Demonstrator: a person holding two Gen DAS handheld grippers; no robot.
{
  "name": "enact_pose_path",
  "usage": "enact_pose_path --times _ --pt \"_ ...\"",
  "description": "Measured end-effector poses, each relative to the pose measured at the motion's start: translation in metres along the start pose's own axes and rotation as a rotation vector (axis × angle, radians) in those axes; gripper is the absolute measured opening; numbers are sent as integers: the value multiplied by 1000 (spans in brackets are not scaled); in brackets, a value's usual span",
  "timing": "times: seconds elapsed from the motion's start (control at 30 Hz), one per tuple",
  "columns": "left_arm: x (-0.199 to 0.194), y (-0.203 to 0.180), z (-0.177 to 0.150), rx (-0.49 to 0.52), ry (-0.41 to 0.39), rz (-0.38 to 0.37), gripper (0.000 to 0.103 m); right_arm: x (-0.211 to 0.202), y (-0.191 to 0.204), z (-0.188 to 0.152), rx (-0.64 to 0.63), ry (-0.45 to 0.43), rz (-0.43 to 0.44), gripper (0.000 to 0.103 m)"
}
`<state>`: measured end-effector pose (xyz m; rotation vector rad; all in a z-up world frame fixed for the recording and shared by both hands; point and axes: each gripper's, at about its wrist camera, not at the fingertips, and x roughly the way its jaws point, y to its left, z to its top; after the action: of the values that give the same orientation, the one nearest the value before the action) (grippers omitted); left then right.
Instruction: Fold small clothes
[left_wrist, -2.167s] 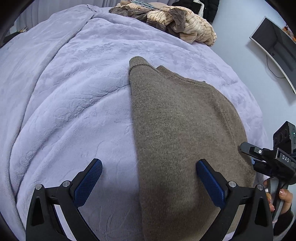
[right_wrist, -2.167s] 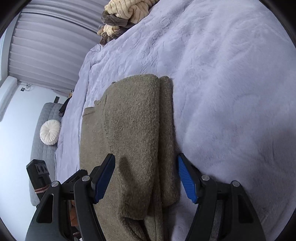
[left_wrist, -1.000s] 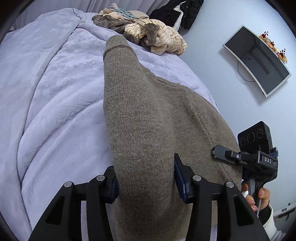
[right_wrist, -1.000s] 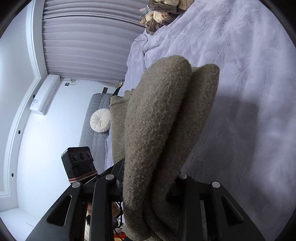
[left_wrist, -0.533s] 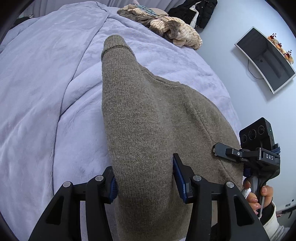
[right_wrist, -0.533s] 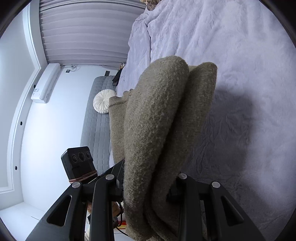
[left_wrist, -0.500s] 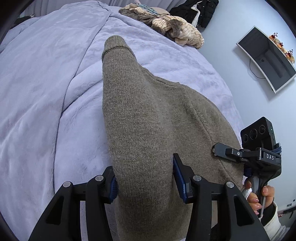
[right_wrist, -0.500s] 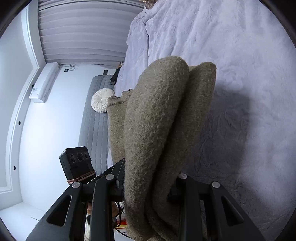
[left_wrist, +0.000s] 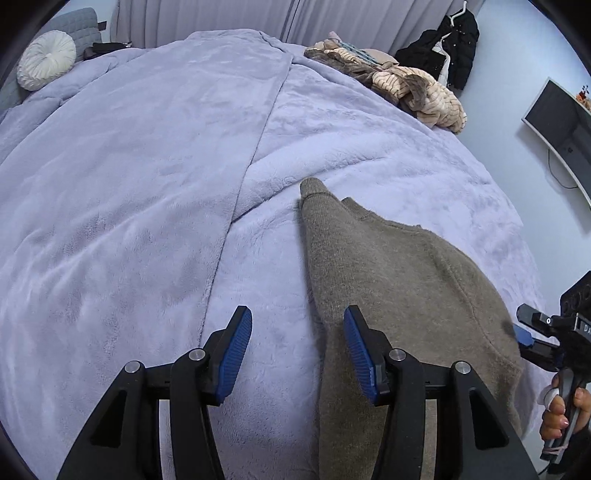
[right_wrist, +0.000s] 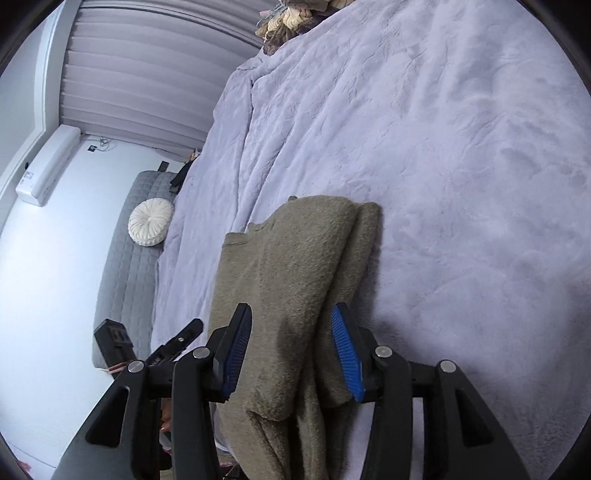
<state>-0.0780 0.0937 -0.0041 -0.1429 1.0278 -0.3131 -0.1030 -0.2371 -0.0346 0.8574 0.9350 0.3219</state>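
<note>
While the right gripper (right_wrist: 291, 350) jaws, just opened, straddle the sweater (right_wrist: 288, 280) and the left gripper (left_wrist: 297, 350) gapes on the bed (left_wrist: 147, 184), the six-o'clock fold may snag.

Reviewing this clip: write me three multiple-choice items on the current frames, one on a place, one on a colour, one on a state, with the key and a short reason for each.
1. Where does the sweater lie?
A. on the bed cover
B. on the floor
C. on a chair

2. What colour are the left gripper pads?
A. red
B. blue
C. white

3. How does the right gripper stand to the sweater?
A. clamped shut on it
B. far off from it
C. open, with the folded edge between the jaws

Key: 1 A, the sweater rests flat on the lilac cover; 2 B, both pads are ribbed blue; 3 C, the jaws have just been opening and gaps show beside the fabric.
</note>
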Motion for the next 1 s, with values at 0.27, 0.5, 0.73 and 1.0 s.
enact_pose_path --times 0.27,0.5,0.73,1.0 --pt "-2 -8 -15 45 -21 71 54 14 56 -6 -341 18 -298 14" --pt "16 -25 -35 117 -10 179 54 26 12 -16 -402 45 -495 12" --pt "12 -20 -35 98 -8 185 54 -16 -3 -37 -188 94 -153 52" --pt "-4 -25 -32 68 -35 162 54 -3 -37 -78 9 188 43 27"
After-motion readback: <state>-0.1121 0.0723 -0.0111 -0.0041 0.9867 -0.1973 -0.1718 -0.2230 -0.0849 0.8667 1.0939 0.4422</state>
